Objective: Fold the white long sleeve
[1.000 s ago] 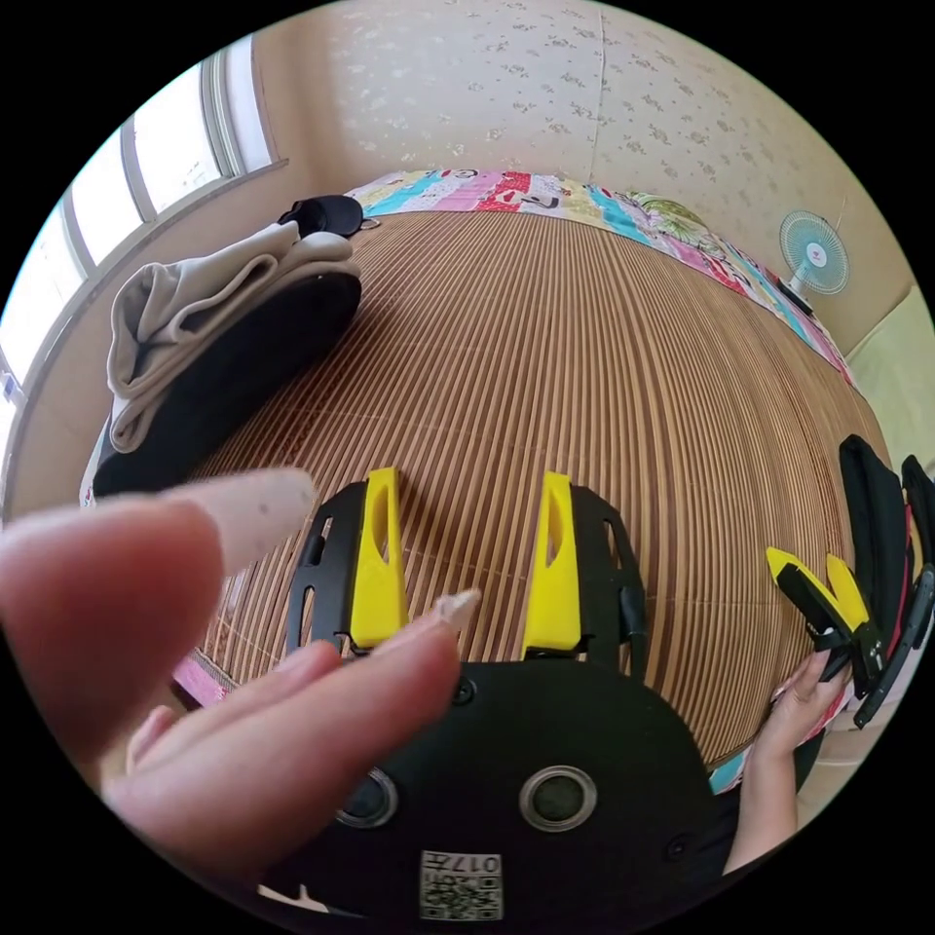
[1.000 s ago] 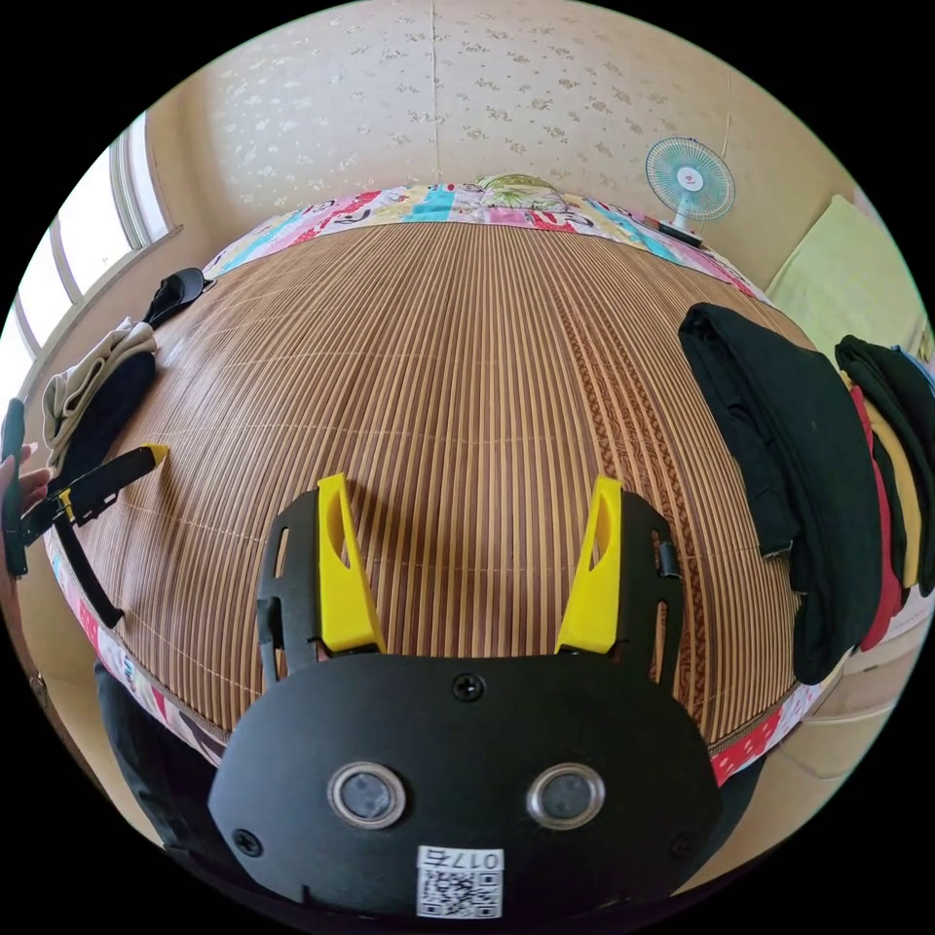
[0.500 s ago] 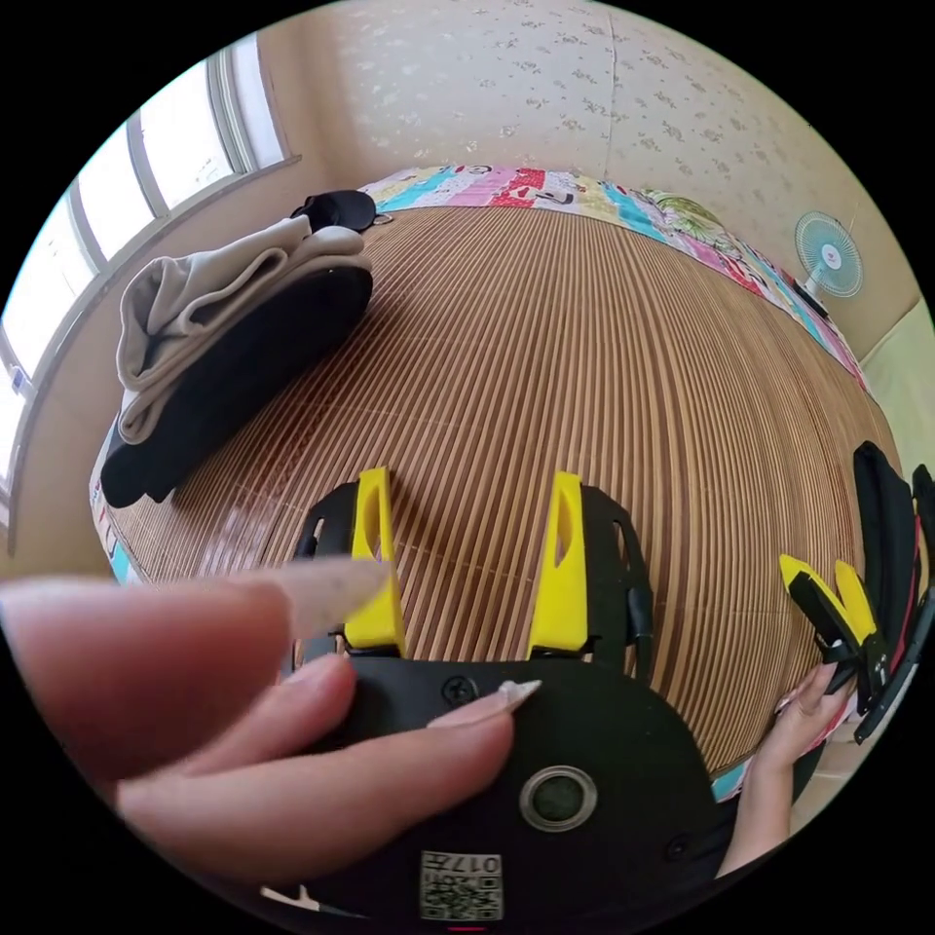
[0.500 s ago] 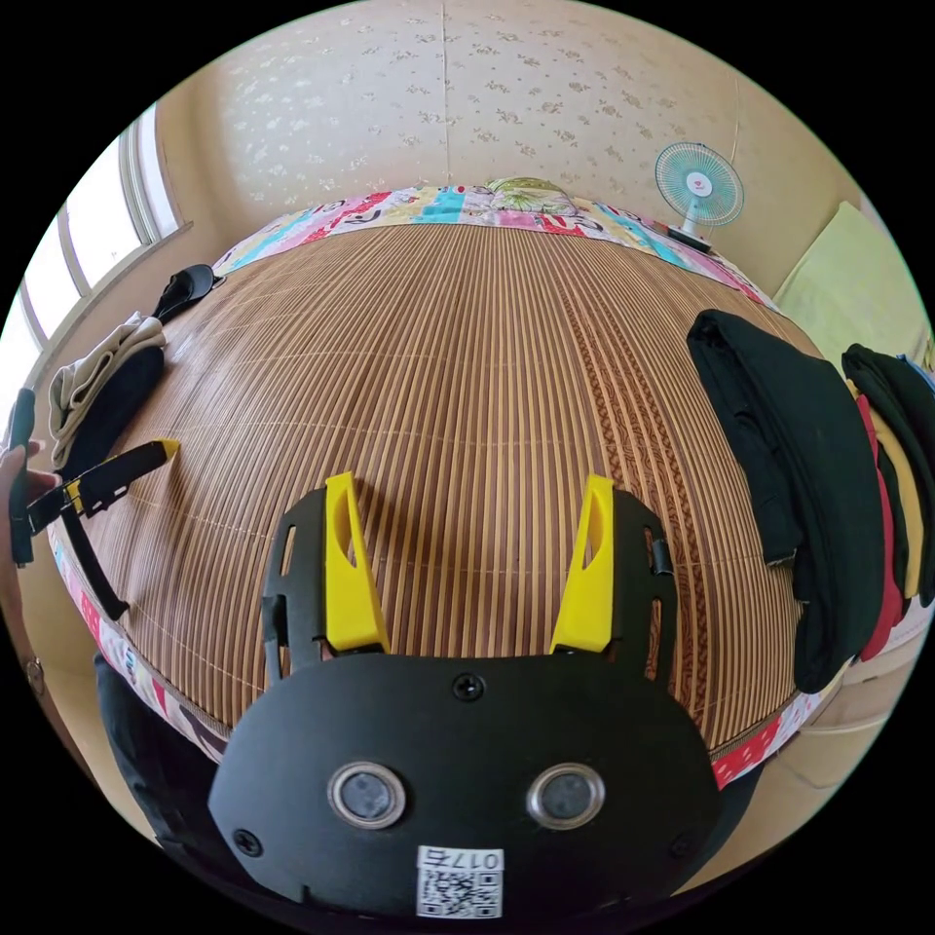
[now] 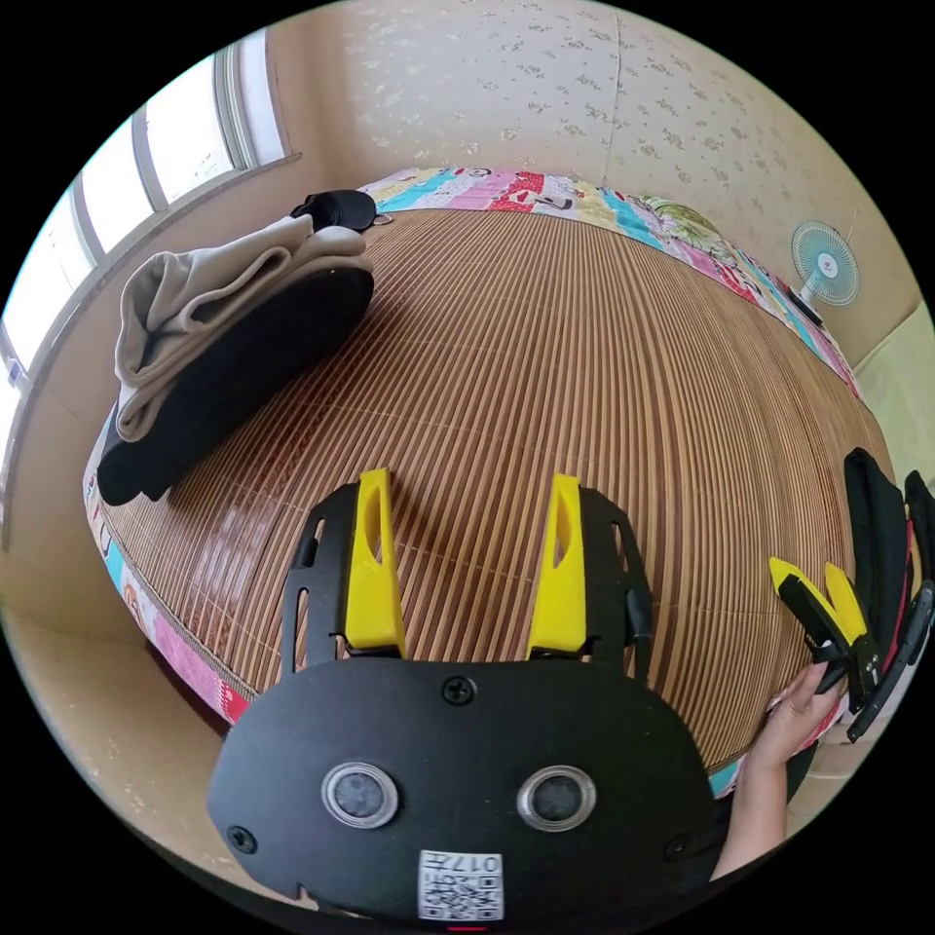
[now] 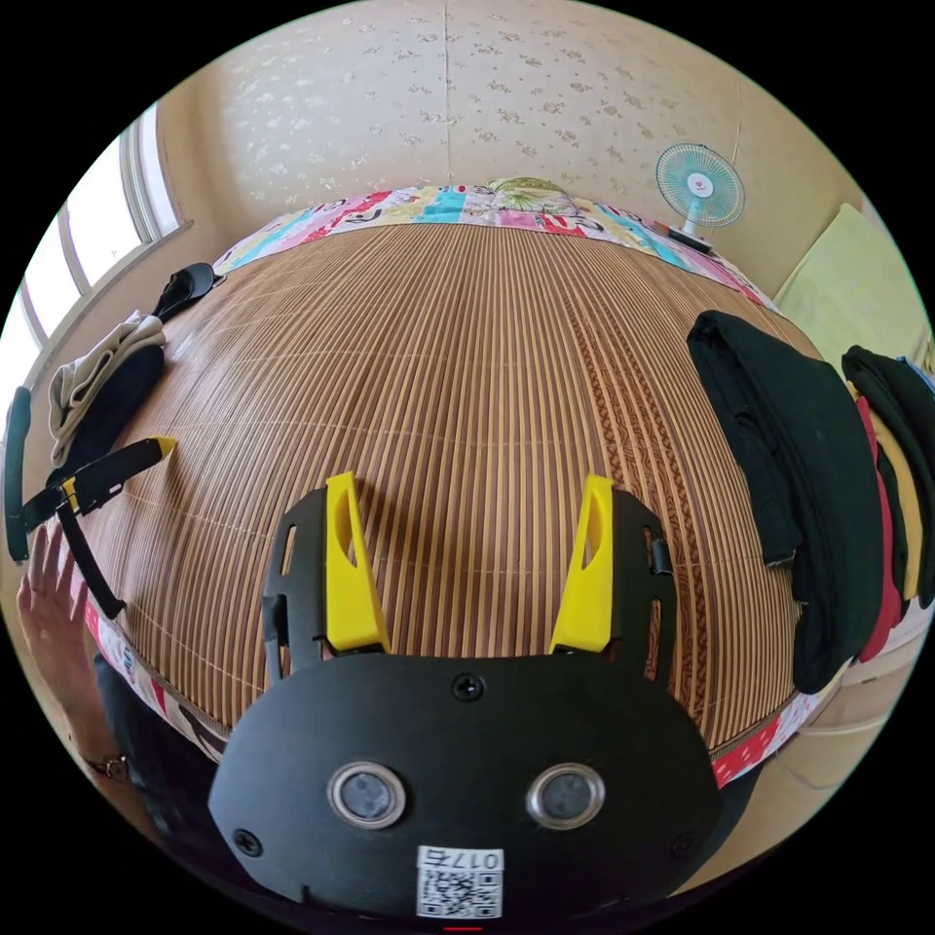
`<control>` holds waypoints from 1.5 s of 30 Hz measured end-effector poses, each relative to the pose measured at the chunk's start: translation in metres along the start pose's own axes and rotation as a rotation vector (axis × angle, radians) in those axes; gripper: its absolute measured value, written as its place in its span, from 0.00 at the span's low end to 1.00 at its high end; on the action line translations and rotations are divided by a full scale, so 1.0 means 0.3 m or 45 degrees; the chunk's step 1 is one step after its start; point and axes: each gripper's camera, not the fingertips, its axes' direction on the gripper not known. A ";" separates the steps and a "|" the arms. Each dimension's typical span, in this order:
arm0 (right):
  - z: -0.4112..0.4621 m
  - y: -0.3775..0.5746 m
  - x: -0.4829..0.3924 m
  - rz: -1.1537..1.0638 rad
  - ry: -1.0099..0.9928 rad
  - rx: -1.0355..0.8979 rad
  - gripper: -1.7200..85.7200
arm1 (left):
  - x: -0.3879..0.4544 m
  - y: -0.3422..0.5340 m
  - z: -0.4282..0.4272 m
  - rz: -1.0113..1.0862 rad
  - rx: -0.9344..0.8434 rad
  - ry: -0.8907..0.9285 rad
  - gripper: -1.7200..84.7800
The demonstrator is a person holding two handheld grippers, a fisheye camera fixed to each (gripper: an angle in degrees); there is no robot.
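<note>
A folded off-white garment [image 5: 200, 287] lies on top of a folded black one [image 5: 243, 380] at the mat's left edge, and it appears small in the right gripper view [image 6: 93, 375]. My left gripper [image 5: 469, 484] stands open over bare bamboo mat [image 5: 584, 341], nothing between its yellow jaws. My right gripper [image 6: 469, 487] is likewise open above the mat [image 6: 467, 341]. The right gripper [image 5: 810, 577] also appears at the bed's near edge with a hand [image 5: 794, 709] on it. The left gripper [image 6: 107, 467] sits at the left edge, an open hand [image 6: 54, 599] just below it.
Black folded clothes [image 6: 794, 467] and a stack with red and yellow layers [image 6: 901, 487] sit at the mat's right side. A small black item [image 6: 180, 284] lies at the far left corner. A patchwork sheet [image 6: 458, 205] borders the mat. A fan [image 6: 699, 185] stands by the wall.
The hand that blocked the left gripper view's lens has dropped away; it now shows below the left gripper in the right gripper view. Both grippers stay open, hardly moved.
</note>
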 end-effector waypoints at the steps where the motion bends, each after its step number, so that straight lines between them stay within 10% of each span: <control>1: -0.004 -0.002 -0.002 0.000 0.001 0.001 0.36 | -0.003 0.001 -0.002 0.002 0.000 -0.003 0.27; 36: -0.198 -0.115 -0.062 -0.116 -0.129 -0.134 0.23 | 0.024 0.083 -0.038 0.170 0.147 -0.019 0.18; 45: -0.547 -0.037 0.400 0.085 0.124 -0.022 0.17 | 0.056 0.079 -0.039 0.223 0.167 -0.047 0.16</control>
